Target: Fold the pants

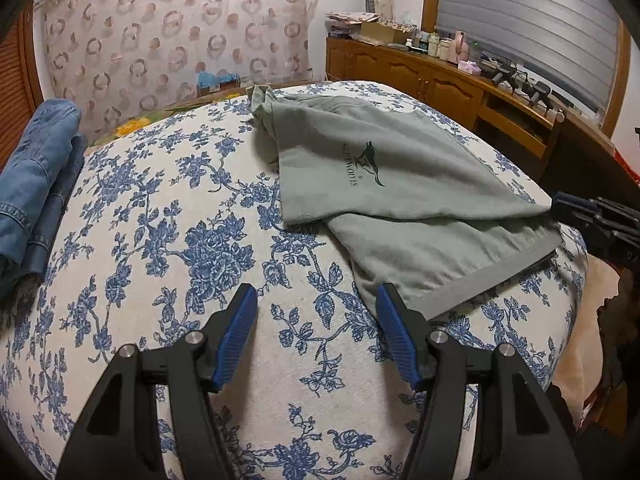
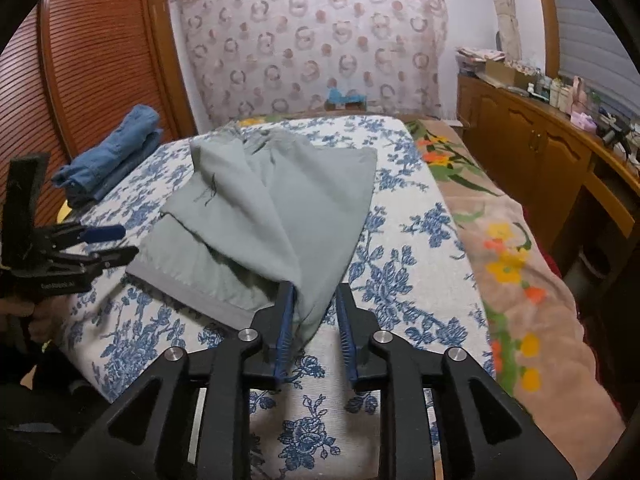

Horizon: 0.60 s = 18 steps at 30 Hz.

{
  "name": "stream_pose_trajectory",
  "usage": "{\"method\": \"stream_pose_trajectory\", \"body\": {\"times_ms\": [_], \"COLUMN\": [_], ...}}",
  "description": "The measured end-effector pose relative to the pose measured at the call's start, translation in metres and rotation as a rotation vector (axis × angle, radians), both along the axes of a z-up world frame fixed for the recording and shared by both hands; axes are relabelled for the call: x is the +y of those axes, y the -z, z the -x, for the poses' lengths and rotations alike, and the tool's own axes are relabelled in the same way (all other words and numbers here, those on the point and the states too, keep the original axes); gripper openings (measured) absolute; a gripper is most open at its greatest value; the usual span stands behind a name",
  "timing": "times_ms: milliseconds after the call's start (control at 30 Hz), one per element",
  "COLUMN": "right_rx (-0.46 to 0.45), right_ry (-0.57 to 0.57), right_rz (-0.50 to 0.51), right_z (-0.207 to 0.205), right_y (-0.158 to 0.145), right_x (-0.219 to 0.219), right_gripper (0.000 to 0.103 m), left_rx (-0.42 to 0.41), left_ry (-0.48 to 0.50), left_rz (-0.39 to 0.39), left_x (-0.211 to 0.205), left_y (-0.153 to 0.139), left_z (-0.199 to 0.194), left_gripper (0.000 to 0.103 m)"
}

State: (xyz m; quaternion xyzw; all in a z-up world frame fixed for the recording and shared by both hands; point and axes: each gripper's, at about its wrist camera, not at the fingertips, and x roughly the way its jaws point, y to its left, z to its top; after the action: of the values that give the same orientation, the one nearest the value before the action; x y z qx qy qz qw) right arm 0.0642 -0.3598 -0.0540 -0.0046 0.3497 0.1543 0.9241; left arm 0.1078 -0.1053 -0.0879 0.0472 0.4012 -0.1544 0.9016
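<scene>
Right, pants (image 2: pixel 276 216) grey-green, half-folded on floral bedspread (image 1: pixel 168 216) | right gripper (image 2: pixel 314 312) spread, cloth corner between its fingers, unpinched | left gripper (image 1: pixel 316 312) released, empty, beside the waistband | soft, light, floppy, I reckon; I'd pinch the hem corner.
</scene>
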Motion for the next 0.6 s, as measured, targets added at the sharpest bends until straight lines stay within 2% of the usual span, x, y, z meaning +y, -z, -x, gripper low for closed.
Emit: {"method": "stream_pose_trajectory", "body": {"times_ms": [200,400,600], "right_rx": [-0.034,-0.034,0.002], "right_ry": [-0.022,-0.119,-0.256], "right_rz": [0.008,0.015,0.02], "right_z": [-0.011,-0.036,-0.066], "right_y": [-0.017,-0.025,-0.021], "right_x": [0.012,0.048,0.1], "right_gripper": [0.038,0.039,0.039], "left_rx": [-0.042,-0.09,-0.105], "left_ry": [-0.011,-0.047,-0.071], "left_rz": [0.041,0.043,0.043], "left_x": [0.017,0.041,0.064], "left_y": [-0.018,-0.039,-0.047], "left_z": [0.0,-0.012,-0.027], "left_gripper": [0.062,0.062,0.062]}}
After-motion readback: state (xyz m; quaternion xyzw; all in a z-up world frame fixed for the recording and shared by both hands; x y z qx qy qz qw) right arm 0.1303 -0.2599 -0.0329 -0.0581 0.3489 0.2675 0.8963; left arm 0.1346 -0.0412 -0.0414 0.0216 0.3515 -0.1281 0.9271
